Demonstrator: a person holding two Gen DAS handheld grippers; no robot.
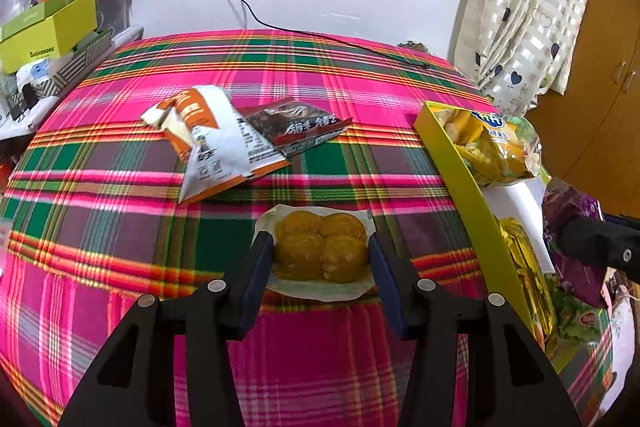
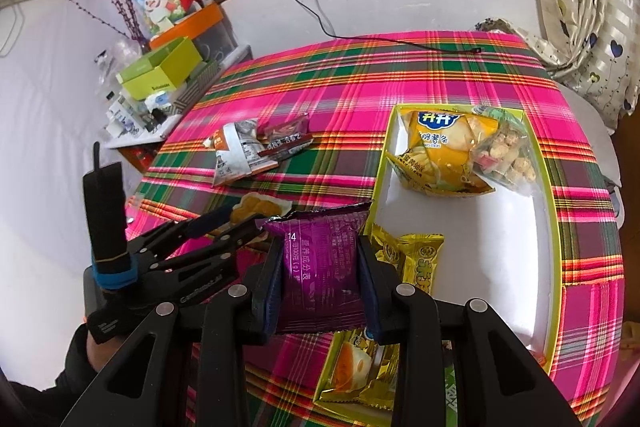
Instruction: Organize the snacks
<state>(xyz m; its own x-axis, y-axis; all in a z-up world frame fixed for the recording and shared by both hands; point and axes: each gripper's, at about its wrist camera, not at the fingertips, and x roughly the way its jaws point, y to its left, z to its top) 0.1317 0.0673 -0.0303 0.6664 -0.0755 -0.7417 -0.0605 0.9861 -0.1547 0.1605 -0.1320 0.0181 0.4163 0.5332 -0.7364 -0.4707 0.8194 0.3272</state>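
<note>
My left gripper (image 1: pixel 318 243) has its pads against both sides of a clear pack of four yellow-brown cakes (image 1: pixel 320 267), just above the pink plaid cloth (image 1: pixel 320 367). In the right wrist view the same pack (image 2: pixel 258 205) sits at the left gripper's tips. My right gripper (image 2: pixel 320 247) is shut on a purple snack packet (image 2: pixel 320 275), over the left wall of the yellow-green tray (image 2: pixel 541 187). The tray holds a yellow chip bag (image 2: pixel 440 155), a clear bag of biscuit pieces (image 2: pixel 506 155) and gold packets (image 2: pixel 416 259). A white-orange packet (image 1: pixel 216 151) and a dark red packet (image 1: pixel 298 127) lie on the cloth.
A black cable (image 1: pixel 320 37) runs across the table's far edge. A cluttered side shelf with a green box (image 1: pixel 48 31) stands at the left. A curtain (image 1: pixel 520 7) hangs at the right. A gloved hand (image 2: pixel 92 355) holds the left gripper.
</note>
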